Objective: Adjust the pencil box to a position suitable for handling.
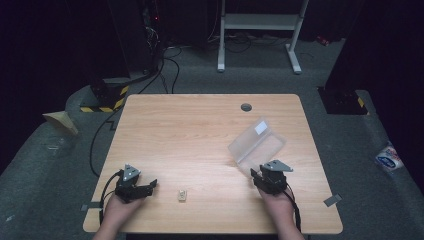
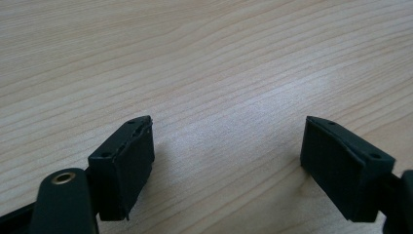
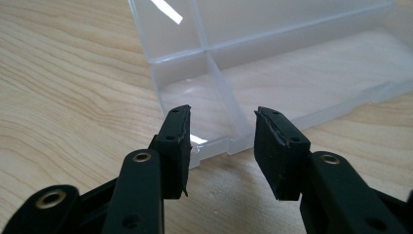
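1. Looking down from the high view, I see my left gripper (image 1: 150, 186) resting low on the near left part of the wooden surface (image 1: 200, 130), held in my left hand (image 1: 117, 210).
2. In the left gripper view the jaws of that gripper (image 2: 226, 161) stand wide apart, with bare wood grain between them and nothing held.
3. My right gripper (image 1: 257, 176) sits at the near right of the surface, held in my right hand (image 1: 277, 202), with its grey three-cornered plate on top.
4. In the right gripper view the jaws of this gripper (image 3: 221, 146) stand moderately apart and hold nothing; they point at the near edge of a clear plastic box (image 3: 292, 73).
5. The clear plastic box (image 1: 257, 142) lies open on the right half of the surface, just beyond the right gripper, its lid tilted up toward the far side. I can see dividers inside it, and the compartments in view look empty.
6. A small pale block (image 1: 182, 195) lies on the surface between the two grippers, nearer the left one, apart from both.
7. A dark round grommet (image 1: 246, 107) sits in the surface near its far edge.
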{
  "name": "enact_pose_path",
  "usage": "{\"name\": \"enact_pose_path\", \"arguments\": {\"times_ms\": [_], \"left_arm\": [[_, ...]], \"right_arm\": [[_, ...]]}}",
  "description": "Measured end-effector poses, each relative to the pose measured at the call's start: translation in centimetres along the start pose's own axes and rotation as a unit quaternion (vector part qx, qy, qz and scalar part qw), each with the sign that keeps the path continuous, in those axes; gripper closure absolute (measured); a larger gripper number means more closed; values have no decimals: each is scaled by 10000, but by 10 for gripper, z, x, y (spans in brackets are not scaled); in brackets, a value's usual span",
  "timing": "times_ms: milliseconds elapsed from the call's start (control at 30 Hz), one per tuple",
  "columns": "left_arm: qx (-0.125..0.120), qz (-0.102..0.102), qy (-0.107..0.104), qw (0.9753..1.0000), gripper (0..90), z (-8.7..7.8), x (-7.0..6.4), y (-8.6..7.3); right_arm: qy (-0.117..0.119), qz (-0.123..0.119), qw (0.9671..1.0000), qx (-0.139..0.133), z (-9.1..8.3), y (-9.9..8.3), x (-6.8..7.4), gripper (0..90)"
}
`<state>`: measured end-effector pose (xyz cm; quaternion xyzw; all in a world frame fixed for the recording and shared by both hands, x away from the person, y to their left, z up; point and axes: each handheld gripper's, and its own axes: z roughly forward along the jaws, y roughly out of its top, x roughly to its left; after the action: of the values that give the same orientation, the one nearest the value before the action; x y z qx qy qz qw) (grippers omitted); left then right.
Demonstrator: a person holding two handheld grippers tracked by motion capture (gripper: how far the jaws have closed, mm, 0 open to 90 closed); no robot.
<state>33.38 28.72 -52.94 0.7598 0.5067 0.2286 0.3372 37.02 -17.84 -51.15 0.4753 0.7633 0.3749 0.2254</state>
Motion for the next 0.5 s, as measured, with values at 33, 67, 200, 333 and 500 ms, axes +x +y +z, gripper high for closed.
{"name": "enact_pose_path", "arguments": {"times_ms": [33,67,200,333,500], "left_arm": [[0,0,0,10000,203,0,0,0],[0,0,0,10000,203,0,0,0],[1,0,-1,10000,203,0,0,0],[1,-2,-1,10000,204,0,0,0],[-1,-1,6,10000,206,0,0,0]], "right_arm": [[-72,20,9997,-217,-3,3,0,516],[-72,20,9997,-217,-3,3,0,516],[-117,78,9993,-343,0,9,-4,514],[-100,10,9998,-172,11,14,-6,533],[-159,69,9998,26,18,13,-12,596]]}}
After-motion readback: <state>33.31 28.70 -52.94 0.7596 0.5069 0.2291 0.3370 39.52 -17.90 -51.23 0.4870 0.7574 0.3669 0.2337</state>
